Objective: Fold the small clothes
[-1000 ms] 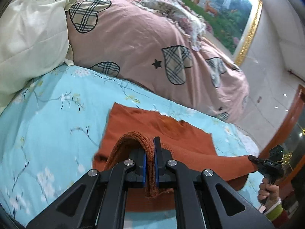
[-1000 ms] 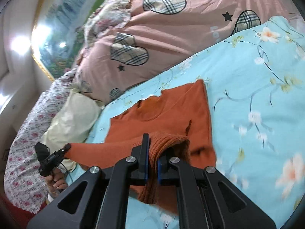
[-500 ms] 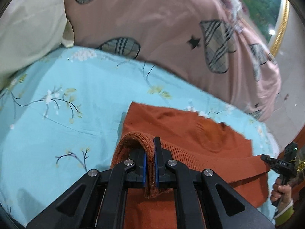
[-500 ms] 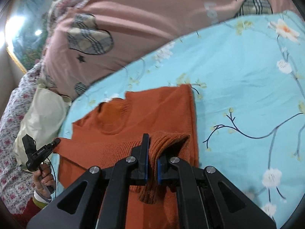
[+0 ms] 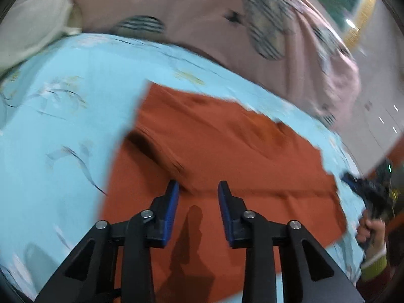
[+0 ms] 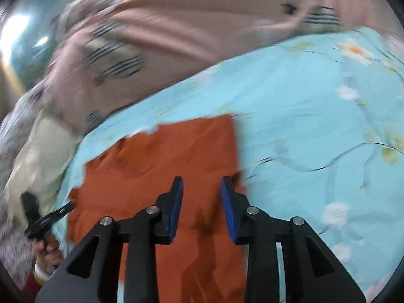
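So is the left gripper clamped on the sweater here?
No, the left gripper has its jaws apart with nothing between them, above the orange sweater.

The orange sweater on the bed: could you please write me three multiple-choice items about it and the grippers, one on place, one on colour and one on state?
1. Where does the sweater lie?
A. on the light blue flowered sheet
B. on the pink quilt
C. on the floor

2. What colour are the pads on the left gripper's fingers?
A. red
B. blue
C. white

3. In what state are the two grippers?
A. both shut on the sweater
B. only the left open
C. both open, holding nothing

Answers:
1. A: the sheet shows around the sweater's edges, with the quilt behind it.
2. B: blue pads line the insides of the black fingers.
3. C: the left gripper and the right gripper each show a wide gap with the sweater lying below.
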